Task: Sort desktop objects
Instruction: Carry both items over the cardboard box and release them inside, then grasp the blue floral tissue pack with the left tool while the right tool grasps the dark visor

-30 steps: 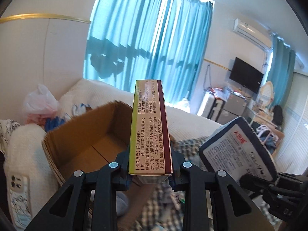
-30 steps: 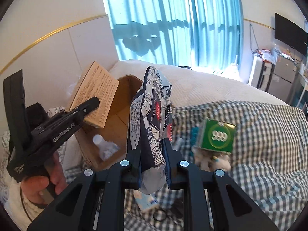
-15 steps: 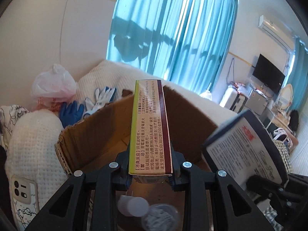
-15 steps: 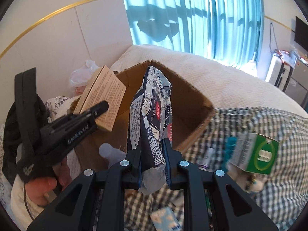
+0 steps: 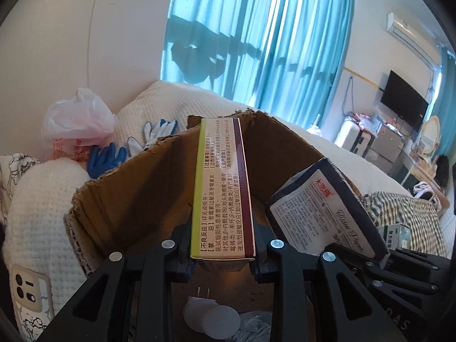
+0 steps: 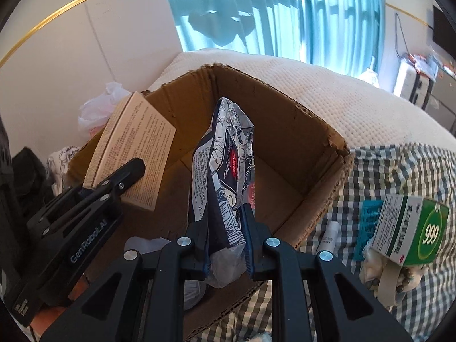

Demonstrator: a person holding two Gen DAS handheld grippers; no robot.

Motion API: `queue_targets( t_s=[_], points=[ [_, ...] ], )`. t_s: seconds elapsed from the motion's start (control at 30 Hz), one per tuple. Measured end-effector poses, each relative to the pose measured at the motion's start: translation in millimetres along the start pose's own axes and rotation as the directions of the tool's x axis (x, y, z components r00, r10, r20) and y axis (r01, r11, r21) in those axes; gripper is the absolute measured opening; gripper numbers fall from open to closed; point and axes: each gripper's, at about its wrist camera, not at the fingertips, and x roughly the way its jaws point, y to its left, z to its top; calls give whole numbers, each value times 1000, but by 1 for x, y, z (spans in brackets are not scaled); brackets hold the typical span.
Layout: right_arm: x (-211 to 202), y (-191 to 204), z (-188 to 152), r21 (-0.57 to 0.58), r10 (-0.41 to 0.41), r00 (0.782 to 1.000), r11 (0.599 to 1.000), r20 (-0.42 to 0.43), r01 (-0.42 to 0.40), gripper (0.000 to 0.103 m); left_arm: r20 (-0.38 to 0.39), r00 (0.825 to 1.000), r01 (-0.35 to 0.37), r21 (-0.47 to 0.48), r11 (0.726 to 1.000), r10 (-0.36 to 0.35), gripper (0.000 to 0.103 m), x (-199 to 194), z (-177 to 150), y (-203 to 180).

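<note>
An open brown cardboard box (image 5: 136, 188) sits on the bed in front of both grippers. My left gripper (image 5: 222, 245) is shut on a long medicine box (image 5: 222, 188), held over the carton's inside. My right gripper (image 6: 225, 228) is shut on a dark blue and white tissue pack (image 6: 225, 165), also above the carton (image 6: 285, 119). In the right wrist view the medicine box (image 6: 134, 154) and left gripper (image 6: 125, 176) hang at the left. The tissue pack (image 5: 322, 216) shows at the right of the left wrist view.
Inside the carton lie a white plug adapter (image 5: 208, 313) and other pale items. On the checked blanket to the right lie a green 999 box (image 6: 413, 233), a blue strip (image 6: 367, 228) and a small white tube (image 6: 330, 233). Blue gloves (image 5: 105, 156), a plastic bag (image 5: 77, 125) and a phone (image 5: 31, 299) lie left.
Both grippers have moved forward and down, from beside the carton to over its opening, each still holding its item. The carton now fills much more of both views.
</note>
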Motion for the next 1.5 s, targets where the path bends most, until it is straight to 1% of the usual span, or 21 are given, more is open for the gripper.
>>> queue_targets(
  t_s=[0.07,0.1,0.13,0.17,0.2,0.27,0.33,0.37,0.47,0.53,0.67,0.73,0.83,0.97,1.07,1.13,1.17,1.27,1.4,1.43,1.5],
  points=[
    [-7,-4,0,11,4,1000,1000,8,-4,27,-11,1000,-7,-1,1000,7,29,-1,-1,0],
    [-12,-6,0,11,2,1000,1000,17,-2,39,-16,1000,-6,0,1000,6,31,-2,-2,0],
    [-19,-8,0,12,-3,1000,1000,31,2,49,-16,1000,-6,3,1000,7,36,-3,-2,-1],
    [-23,-10,-1,13,-7,999,1000,39,6,51,-8,1000,-3,11,1000,3,41,-6,-3,-2],
    [-30,-13,-2,15,-12,999,1000,46,12,51,-5,1000,-4,20,1000,4,53,-7,-3,-4],
    [-41,-17,-2,17,-22,999,1000,49,21,51,8,1000,1,40,999,-1,64,-13,-5,-11],
    [-53,-23,-6,20,-32,998,999,57,31,52,31,999,-27,54,998,26,92,-19,-7,-16],
    [-60,-26,-7,19,-37,998,999,58,36,53,58,997,-46,61,997,43,95,-25,-9,-20],
    [-85,-40,-16,25,-65,995,998,74,64,58,83,996,-44,81,996,38,96,-39,-11,-25],
    [-100,-49,-19,41,-85,993,996,83,82,68,75,997,-30,77,997,25,96,-47,-12,-28],
    [-133,-74,-32,72,-122,987,991,104,114,75,62,997,38,19,999,-40,100,-68,-17,-31],
    [-149,-88,-43,81,-162,980,985,118,154,83,56,997,61,5,998,-62,102,-77,-22,-35],
    [-161,-105,-56,75,-200,974,978,105,193,83,45,996,81,10,997,-81,103,-87,-33,-47],
    [-163,-130,-77,68,-226,971,973,72,222,83,-2,995,96,75,993,-96,103,-91,-56,-73],
    [-157,-150,-91,86,-219,974,973,49,215,83,-61,994,102,118,988,-95,103,-86,-84,-94],
    [-150,-160,-97,106,-199,980,975,29,195,83,-106,988,125,127,984,-112,103,-82,-99,-105],
    [-147,-165,-99,115,-185,983,977,17,182,83,-125,987,122,137,983,-105,103,-79,-109,-112],
    [-144,-168,-105,109,-176,984,979,0,175,83,-98,995,39,219,975,-18,103,-79,-130,-130],
    [-147,-170,-109,81,-184,983,980,7,183,83,-78,997,21,286,958,2,103,-82,-148,-144],
    [-147,-170,-108,81,-185,983,980,10,183,83,-60,998,26,291,956,-9,103,-88,-151,-146],
    [-146,-172,-108,87,-179,984,980,6,178,83,-24,996,90,303,949,-87,103,-102,-155,-153]
  ],
)
